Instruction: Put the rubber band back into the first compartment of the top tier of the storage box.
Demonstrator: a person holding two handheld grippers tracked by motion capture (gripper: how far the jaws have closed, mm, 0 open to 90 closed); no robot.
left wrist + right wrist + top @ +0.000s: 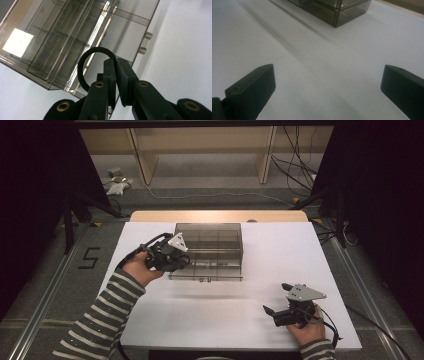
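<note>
We see the left gripper (pixel 116 62) pinching a black rubber ring (pixel 86 62) over the smoky plastic organizer (pixel 210 250) near the tabletop's far edge; right gripper (pixel 327 82) gapes idle. Thin pinch: the ring may slip, missing its compartment.

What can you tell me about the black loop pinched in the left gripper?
The thin black rubbery-looking ring is a closed, roughly circular band, matte and plain. The left gripper clamps one side of it, so the rest arcs out beside the jaws. It hangs over the smoky transparent plastic compartment box; whether it touches the box is unclear.
</note>
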